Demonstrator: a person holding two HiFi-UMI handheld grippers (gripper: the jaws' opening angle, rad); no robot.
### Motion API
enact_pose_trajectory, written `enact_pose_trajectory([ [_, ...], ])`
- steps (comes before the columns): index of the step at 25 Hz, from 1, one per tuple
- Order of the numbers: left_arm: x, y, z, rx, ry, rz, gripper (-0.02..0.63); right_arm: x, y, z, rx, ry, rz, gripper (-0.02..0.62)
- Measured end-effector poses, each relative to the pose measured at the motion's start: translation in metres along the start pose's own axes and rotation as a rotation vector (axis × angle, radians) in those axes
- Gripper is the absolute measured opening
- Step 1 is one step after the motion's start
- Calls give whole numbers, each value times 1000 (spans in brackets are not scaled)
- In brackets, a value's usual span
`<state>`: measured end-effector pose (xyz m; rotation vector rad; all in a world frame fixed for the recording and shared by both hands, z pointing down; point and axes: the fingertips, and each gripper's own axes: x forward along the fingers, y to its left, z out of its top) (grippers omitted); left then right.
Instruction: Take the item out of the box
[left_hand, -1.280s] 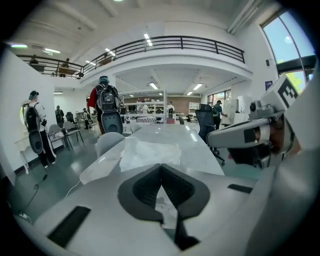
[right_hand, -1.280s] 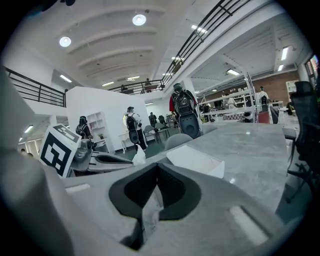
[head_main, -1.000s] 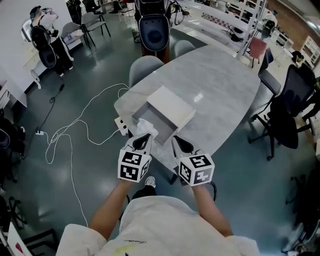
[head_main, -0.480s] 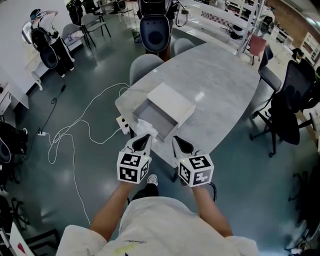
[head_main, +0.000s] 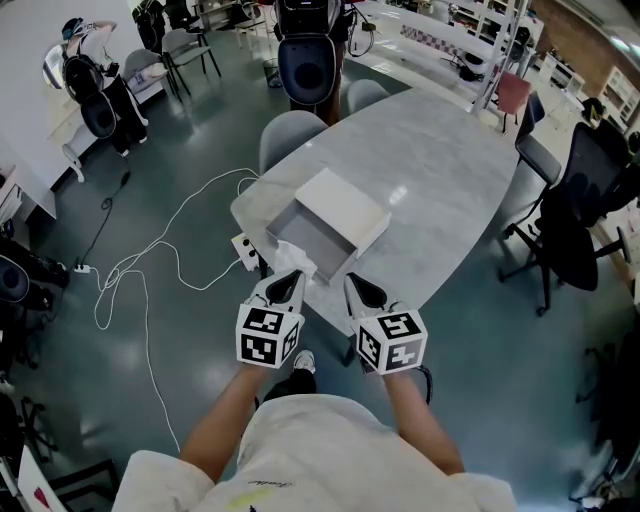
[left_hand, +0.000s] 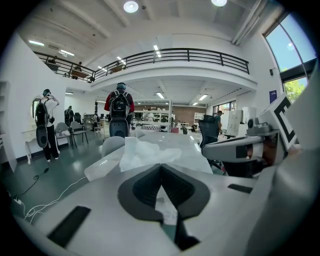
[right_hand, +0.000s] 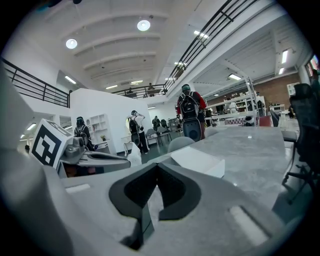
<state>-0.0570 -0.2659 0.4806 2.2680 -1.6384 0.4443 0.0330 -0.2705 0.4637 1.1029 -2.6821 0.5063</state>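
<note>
Impossible to tell contents of box (head_main: 345, 215) beneath crumpled wrapping (head_main: 292, 256); impossible to see its near end behind left tongs (head_main: 291, 279).

No legible txt or nos.; only sq. code markers on left hand-held gripper (head_main: 289, 276) & right hand-held gripper (head_main: 357, 283).

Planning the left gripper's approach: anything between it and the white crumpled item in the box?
Nothing visible. The crumpled white item sticks up at the near left corner of the box, straight ahead of the left gripper, whose jaws are together. The lid covers only the box's far part.
</note>
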Motion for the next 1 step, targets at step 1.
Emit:
enact_pose_trajectory([
  [1,0,0,0,1,1,0,12,0,1,0,0,0,1,5],
])
